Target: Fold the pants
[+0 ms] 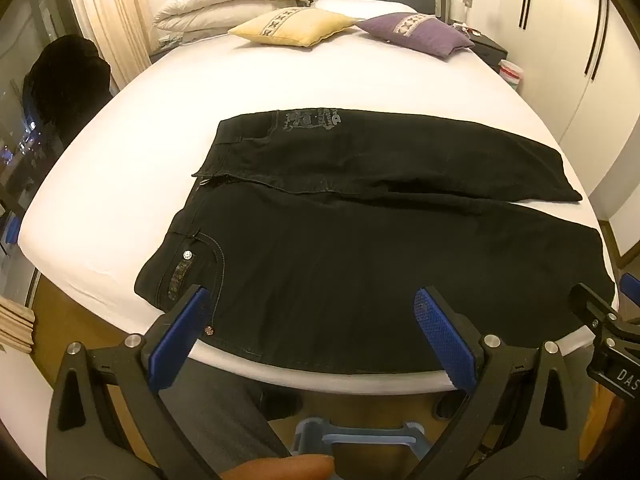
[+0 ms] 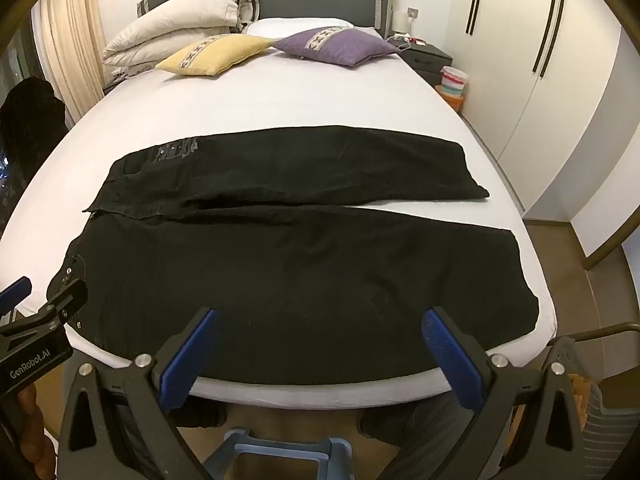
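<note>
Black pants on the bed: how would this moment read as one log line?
pants: flat, unfolded, on bed | left tool: open, empty | right tool: open, empty

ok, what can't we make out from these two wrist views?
- Pants near edge: both views, partly hidden by the left gripper and right gripper.
- Print near the waistband: too small and dark to read.
- Nightstand items: too small.

I can't read the grey print on the far leg of the pants (image 1: 316, 117) — too small and blurry. The bed's (image 2: 280, 96) near edge hides my legs, and the right gripper (image 1: 612, 320) is cut off at the side.
</note>
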The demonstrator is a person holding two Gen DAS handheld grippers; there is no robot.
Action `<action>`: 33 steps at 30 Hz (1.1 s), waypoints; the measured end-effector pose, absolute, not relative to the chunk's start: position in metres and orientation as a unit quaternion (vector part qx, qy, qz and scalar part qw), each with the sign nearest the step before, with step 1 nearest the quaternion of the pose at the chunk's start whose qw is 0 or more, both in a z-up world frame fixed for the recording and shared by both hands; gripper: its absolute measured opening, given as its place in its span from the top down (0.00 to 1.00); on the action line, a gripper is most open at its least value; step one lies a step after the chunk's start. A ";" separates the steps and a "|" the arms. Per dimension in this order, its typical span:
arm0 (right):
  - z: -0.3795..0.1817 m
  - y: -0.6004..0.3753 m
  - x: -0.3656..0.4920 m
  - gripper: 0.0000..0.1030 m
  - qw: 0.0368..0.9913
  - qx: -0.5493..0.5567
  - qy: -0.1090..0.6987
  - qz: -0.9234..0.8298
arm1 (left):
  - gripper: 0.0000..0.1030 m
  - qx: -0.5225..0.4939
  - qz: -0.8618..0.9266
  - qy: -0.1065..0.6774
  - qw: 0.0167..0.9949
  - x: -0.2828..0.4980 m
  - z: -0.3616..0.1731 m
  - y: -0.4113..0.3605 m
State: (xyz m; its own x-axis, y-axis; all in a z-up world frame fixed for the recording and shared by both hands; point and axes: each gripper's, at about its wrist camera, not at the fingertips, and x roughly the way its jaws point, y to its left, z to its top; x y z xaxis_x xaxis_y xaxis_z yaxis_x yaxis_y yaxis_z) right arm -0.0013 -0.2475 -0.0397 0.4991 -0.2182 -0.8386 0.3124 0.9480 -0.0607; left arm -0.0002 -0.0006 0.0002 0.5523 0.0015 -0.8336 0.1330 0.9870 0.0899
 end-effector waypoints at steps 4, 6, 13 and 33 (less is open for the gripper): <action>-0.040 -0.248 -0.001 0.00 0.865 0.050 0.476 -0.152 | 0.00 0.064 -0.045 0.473 0.877 0.000 0.000 0.001; -0.039 -0.248 -0.001 0.00 0.865 0.050 0.476 -0.153 | 0.00 0.063 -0.045 0.473 0.877 0.000 0.004 0.003; -0.039 -0.248 -0.001 0.00 0.865 0.048 0.475 -0.154 | 0.00 0.062 -0.043 0.472 0.878 0.002 0.006 0.003; -0.038 -0.248 -0.002 0.00 0.865 0.048 0.475 -0.154 | 0.00 0.061 -0.040 0.471 0.879 0.001 0.003 0.003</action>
